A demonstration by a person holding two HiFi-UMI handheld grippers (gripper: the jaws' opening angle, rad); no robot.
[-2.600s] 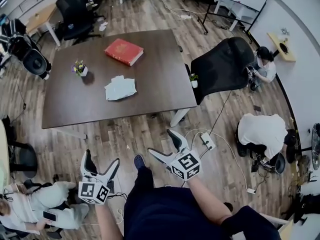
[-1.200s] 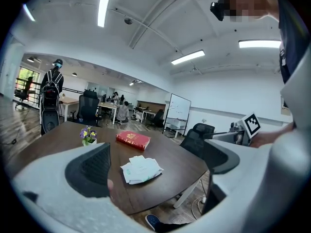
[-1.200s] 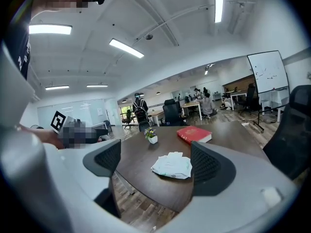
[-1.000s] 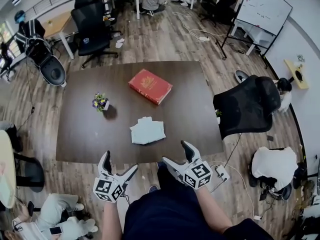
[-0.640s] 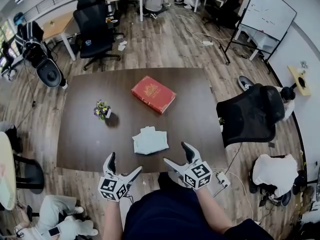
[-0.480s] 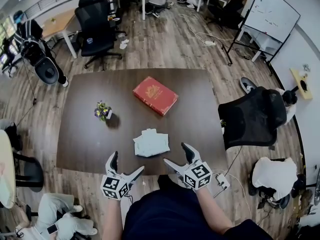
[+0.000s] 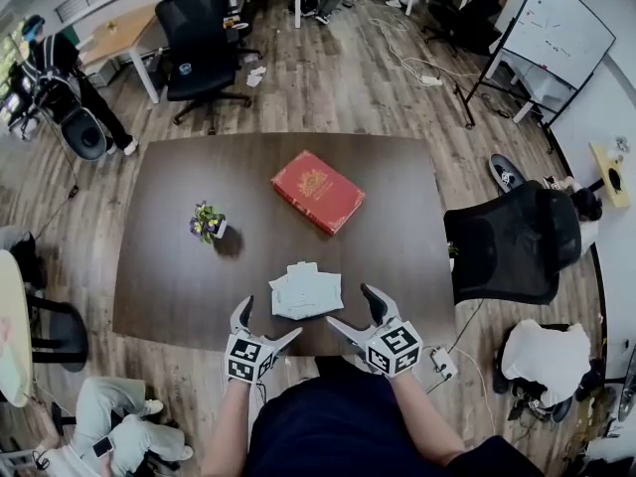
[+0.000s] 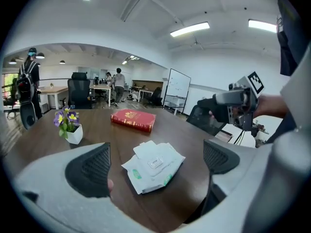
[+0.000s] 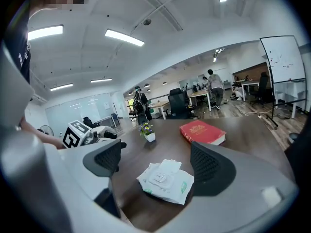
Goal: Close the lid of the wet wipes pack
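The white wet wipes pack (image 7: pixel 307 292) lies flat near the front edge of the dark brown table (image 7: pixel 169 266), its lid flap folded open toward the far side. The left gripper view shows the wipes pack (image 8: pixel 152 165) and the open flap between its jaws; the right gripper view shows the wipes pack (image 9: pixel 166 180) likewise. My left gripper (image 7: pixel 260 327) is open at the table's front edge, just left of the pack. My right gripper (image 7: pixel 357 312) is open too, just right of it. Neither touches the pack.
A red book (image 7: pixel 318 191) lies past the pack and a small flower pot (image 7: pixel 208 224) stands to the left. A black office chair (image 7: pixel 512 247) stands at the table's right side. People and other desks fill the room around.
I have walked up to the table. Both grippers, earlier over the floor, now reach the front edge on either side of the pack. Both stay open.
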